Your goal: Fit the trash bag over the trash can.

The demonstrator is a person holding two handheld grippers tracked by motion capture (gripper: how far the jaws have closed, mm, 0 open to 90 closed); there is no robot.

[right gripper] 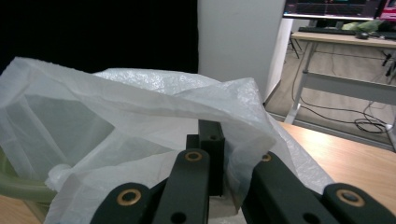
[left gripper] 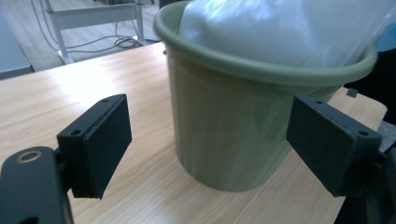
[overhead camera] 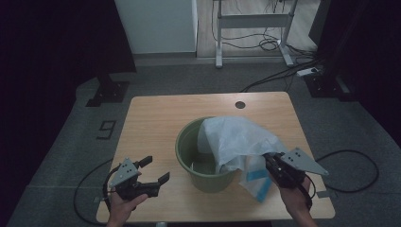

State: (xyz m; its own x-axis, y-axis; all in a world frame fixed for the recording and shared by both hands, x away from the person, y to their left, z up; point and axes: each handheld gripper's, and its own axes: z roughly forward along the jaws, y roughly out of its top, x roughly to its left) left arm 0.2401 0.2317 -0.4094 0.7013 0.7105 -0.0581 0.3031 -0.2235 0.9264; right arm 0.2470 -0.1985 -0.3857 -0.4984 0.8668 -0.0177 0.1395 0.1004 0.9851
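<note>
So the white plastic bag (overhead camera: 236, 137) is draped over the right side of the green bucket (overhead camera: 189, 156), which sits on the table (overhead camera: 156, 113) a bit toward the near edge, roughly mid-width. The right gripper (overhead camera: 270, 162) is clamped on the bag's edge, just off the bucket's right rim. The left gripper (overhead camera: 155, 170) hangs by the near-left corner with its jaws apart and nothing between them, bucket right ahead. Plenty of bare wood along the far edge and left side.
</note>
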